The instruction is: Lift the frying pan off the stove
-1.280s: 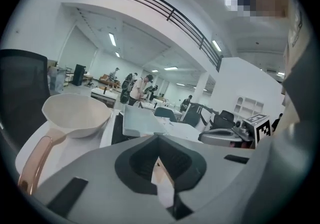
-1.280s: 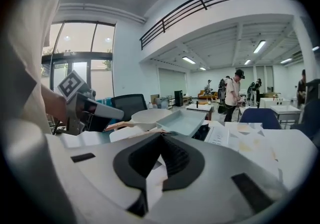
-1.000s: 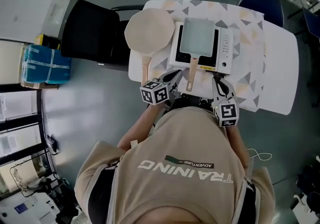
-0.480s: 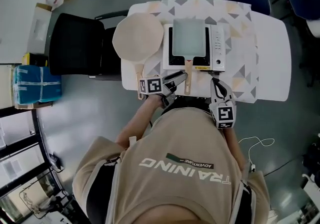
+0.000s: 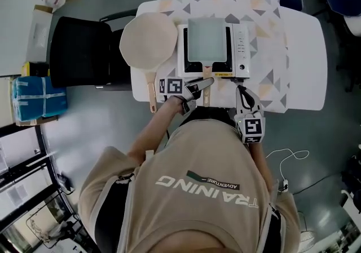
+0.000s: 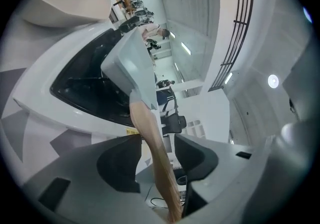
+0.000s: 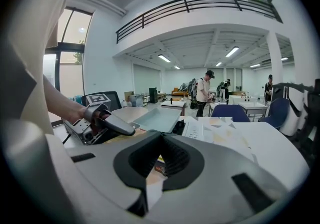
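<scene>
**Wooden handle (image 6: 149, 133) lies between the parted jaws of the left gripper (image 5: 203, 85)**

Low at the table's near edge, the left gripper is angled across toward the right. Its marker cube (image 5: 173, 85) faces up, and the forearm reaches in from the person's left side. Its jaws have just been opening and stand apart, with the wooden handle running between them, not pinched. That handle belongs to the square frying pan (image 5: 207, 40), which rests flat on the white stove (image 5: 241, 43) with its handle toward the person. The right gripper (image 5: 241, 89) is held close to the body and points at the stove's near right corner, its jaws together on nothing. Left of the stove a round beige pan (image 5: 148, 40) lies on the patterned table (image 5: 271, 83).
</scene>
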A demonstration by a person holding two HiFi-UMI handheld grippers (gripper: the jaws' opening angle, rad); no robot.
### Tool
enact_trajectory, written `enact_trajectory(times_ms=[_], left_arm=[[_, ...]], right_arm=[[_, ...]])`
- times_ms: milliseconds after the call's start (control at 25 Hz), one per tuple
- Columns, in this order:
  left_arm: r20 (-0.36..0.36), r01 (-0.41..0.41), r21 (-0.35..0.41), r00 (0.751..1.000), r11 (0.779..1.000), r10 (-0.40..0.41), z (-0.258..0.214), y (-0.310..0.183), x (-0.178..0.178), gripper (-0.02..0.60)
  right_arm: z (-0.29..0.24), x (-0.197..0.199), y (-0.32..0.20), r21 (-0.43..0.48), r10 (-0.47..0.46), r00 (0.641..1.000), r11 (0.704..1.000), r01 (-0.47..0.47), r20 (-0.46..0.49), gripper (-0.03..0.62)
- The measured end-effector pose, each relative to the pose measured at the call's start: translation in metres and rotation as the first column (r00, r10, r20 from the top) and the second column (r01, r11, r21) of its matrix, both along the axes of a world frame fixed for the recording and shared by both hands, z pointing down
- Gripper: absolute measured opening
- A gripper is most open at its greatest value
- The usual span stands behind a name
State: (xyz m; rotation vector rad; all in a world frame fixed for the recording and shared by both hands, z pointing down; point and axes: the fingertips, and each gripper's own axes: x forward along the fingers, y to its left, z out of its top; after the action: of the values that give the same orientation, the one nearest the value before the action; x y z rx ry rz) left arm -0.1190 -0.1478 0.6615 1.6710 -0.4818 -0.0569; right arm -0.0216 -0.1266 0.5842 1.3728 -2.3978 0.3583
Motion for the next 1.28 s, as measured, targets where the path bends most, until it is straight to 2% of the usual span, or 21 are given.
enact_trajectory(times_ms=[320, 440, 680, 720, 760, 880, 920, 1280], left_arm=[[-0.075, -0.079, -0.099, 0.995, 0.992, 0.072, 0.015, -0.011, 0.026, 0.201], [-0.104, -0.087, -0.133, 0.992, 0.987, 0.074, 0.016, -0.015, 0.032, 0.172], [-0.095, -0.128, -0.139, 0.989, 0.982, 0.115, 0.02, -0.02, 0.043, 0.172], [-0.092, -0.134, -0.14, 0.988, 0.981, 0.122, 0.021, -0.021, 0.045, 0.158], [-0.087, -0.139, -0.141, 0.988, 0.98, 0.127, 0.022, -0.021, 0.046, 0.118], [-0.087, -0.149, -0.135, 0.987, 0.98, 0.139, 0.021, -0.021, 0.05, 0.096], [-0.089, -0.153, -0.131, 0.986, 0.979, 0.142, 0.02, -0.022, 0.05, 0.07], [-0.066, -0.158, -0.084, 0.986, 0.984, 0.153, 0.018, -0.02, 0.052, 0.075]], right_arm=[[0.009, 0.002, -0.009, -0.024, -0.003, 1.0, 1.0, 0.003, -0.001, -0.002], [0.009, 0.004, -0.012, -0.029, -0.004, 1.0, 1.0, 0.004, -0.003, -0.002], [0.015, 0.006, -0.015, -0.047, -0.014, 1.0, 0.999, 0.014, -0.007, -0.002], [0.016, 0.008, -0.016, -0.052, -0.013, 1.0, 0.999, 0.013, -0.008, -0.002], [0.017, 0.01, -0.017, -0.055, -0.01, 1.0, 0.998, 0.009, -0.006, -0.002], [0.014, 0.015, -0.022, -0.039, 0.004, 1.0, 0.999, -0.004, 0.01, -0.002], [0.013, 0.016, -0.023, -0.037, 0.006, 1.0, 0.999, -0.006, 0.013, -0.002], [0.015, 0.019, -0.015, -0.039, -0.002, 1.0, 0.999, 0.003, 0.02, -0.002]])
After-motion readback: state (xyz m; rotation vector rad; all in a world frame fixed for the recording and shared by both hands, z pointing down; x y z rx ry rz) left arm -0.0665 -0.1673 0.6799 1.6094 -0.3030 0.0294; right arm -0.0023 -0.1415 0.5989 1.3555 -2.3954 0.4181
